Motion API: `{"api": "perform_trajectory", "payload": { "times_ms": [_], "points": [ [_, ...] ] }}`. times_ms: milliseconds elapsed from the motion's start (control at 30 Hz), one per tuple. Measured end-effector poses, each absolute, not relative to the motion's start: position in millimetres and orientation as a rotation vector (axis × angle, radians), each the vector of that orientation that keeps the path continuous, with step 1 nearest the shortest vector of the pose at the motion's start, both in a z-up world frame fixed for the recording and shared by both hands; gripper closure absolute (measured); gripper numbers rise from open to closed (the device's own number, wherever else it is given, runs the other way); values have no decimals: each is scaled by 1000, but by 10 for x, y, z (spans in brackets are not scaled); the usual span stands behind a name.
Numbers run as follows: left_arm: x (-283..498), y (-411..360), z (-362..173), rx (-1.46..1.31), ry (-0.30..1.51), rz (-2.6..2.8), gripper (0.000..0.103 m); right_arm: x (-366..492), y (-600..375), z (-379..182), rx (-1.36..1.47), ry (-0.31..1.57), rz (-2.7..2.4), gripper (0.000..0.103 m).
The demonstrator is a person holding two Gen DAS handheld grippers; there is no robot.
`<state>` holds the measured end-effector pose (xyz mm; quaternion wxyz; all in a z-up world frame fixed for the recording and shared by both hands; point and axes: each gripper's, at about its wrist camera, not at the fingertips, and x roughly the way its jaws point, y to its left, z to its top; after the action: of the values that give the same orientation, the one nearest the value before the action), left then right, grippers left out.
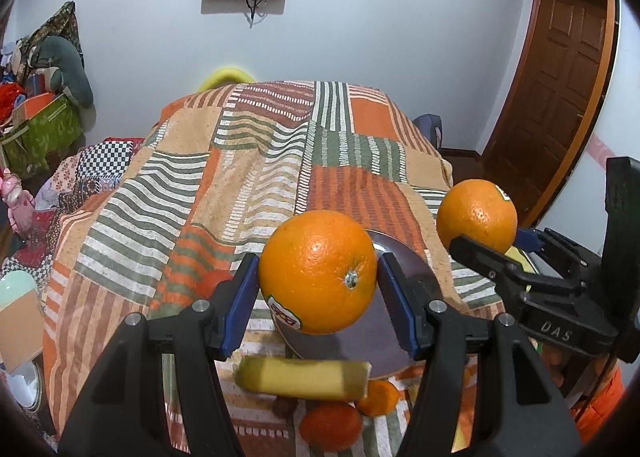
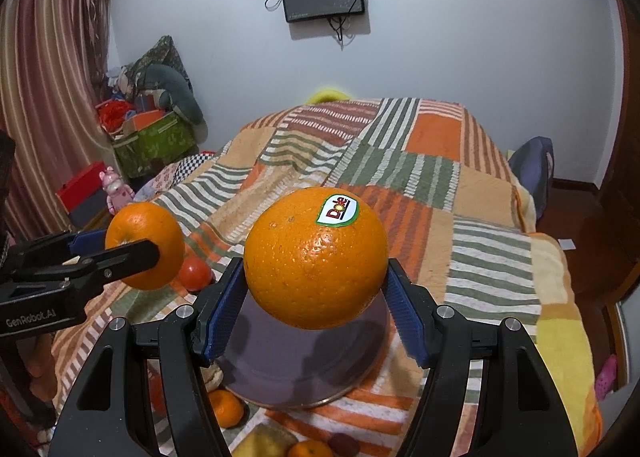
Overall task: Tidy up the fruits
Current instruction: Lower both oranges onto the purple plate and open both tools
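Observation:
My left gripper point(image 1: 318, 281) is shut on a large orange point(image 1: 318, 271) with a sticker low on its side, held above a dark plate point(image 1: 408, 269). My right gripper point(image 2: 316, 285) is shut on a second large orange point(image 2: 316, 257) with a Dole sticker on top, held above the same dark plate point(image 2: 304, 369). Each gripper shows in the other's view: the right one with its orange point(image 1: 476, 217) at the right, the left one with its orange point(image 2: 145, 245) at the left. A banana point(image 1: 304, 377), small mandarins point(image 1: 378, 397) and a tomato point(image 2: 195, 273) lie around the plate.
The plate and fruits rest on a bed with a striped patchwork blanket point(image 2: 400, 161). A round reddish fruit point(image 1: 330, 427) lies near the front edge. A green box point(image 2: 154, 143) of clutter stands left of the bed. A wooden door point(image 1: 560, 89) is at the right.

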<state>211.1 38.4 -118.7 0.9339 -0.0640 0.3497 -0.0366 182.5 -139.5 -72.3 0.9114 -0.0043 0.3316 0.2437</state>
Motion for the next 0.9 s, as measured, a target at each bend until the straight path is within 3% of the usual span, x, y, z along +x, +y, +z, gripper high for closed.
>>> {"api": "perform_trajectory", "payload": {
  "times_ms": [900],
  "points": [
    [3036,360,-1838,-46,879,-115,43,2380,-1140,-1322,-57,870,502,38]
  ]
}}
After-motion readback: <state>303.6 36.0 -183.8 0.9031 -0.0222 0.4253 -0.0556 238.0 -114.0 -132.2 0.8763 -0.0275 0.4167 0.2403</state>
